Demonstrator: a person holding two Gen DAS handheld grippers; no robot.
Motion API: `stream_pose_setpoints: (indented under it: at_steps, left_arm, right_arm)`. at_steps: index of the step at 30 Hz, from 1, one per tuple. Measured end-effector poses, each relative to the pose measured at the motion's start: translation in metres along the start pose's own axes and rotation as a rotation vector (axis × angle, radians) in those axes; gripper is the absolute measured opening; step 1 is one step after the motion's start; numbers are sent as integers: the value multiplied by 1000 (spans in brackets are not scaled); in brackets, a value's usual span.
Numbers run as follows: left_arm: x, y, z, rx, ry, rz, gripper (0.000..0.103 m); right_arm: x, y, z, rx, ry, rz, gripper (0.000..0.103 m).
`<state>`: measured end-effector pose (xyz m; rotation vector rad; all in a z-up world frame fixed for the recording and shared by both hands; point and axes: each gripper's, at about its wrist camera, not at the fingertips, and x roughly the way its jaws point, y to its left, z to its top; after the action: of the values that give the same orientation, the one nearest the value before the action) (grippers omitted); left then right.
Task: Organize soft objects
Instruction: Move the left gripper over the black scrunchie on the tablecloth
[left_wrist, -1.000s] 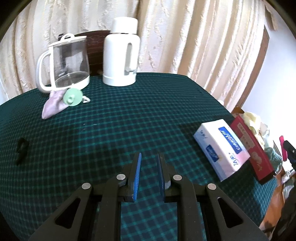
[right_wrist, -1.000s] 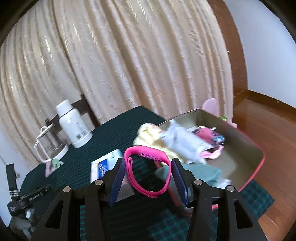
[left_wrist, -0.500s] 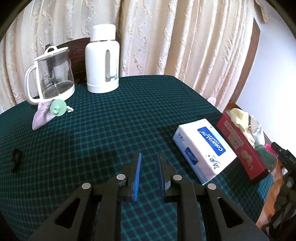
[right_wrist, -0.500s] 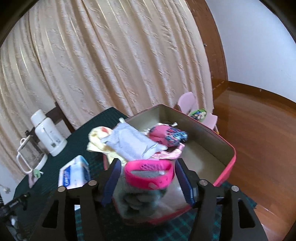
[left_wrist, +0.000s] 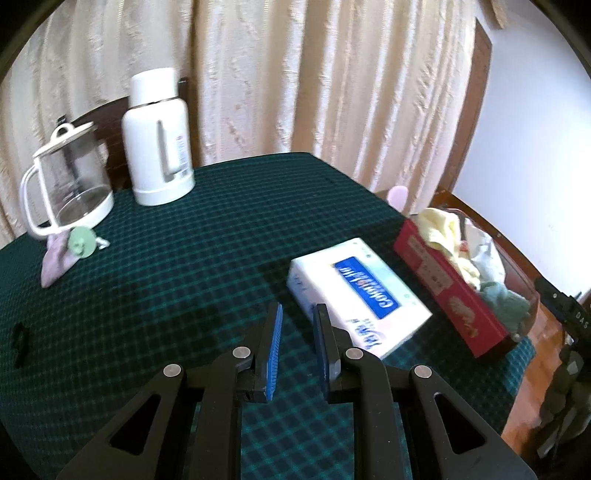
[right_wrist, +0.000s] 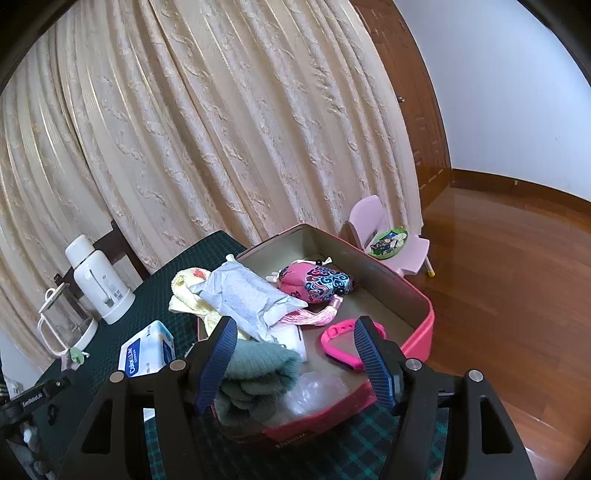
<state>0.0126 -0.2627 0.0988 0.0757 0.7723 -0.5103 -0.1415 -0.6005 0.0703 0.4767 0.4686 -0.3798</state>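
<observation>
the right gripper (right_wrist: 295, 354) has just been opening its jaws, and they stand spread with nothing pinched; the pink wristband (right_wrist: 341, 345) they carried a moment ago now lies on the floor of the red box (right_wrist: 417, 332), so that item is stowed. the left gripper (left_wrist: 297, 328), jaws nearly together and empty, hangs beside the tissue pack (left_wrist: 358, 291).

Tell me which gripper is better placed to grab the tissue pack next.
Left. The left gripper points at the tissue pack just ahead; the right gripper hovers open over the red box.
</observation>
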Motion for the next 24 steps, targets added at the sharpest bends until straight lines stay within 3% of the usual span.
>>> stream_pose_setpoints:
  at_steps: [18, 24]
  left_arm:
    - [16, -75, 18, 121, -1, -109, 17]
    - [14, -80, 23, 127, -8, -112, 18]
  right_arm:
    - [-9, -21, -2, 29, -18, -7, 71]
    - [-12, -29, -1, 49, -26, -3, 73]
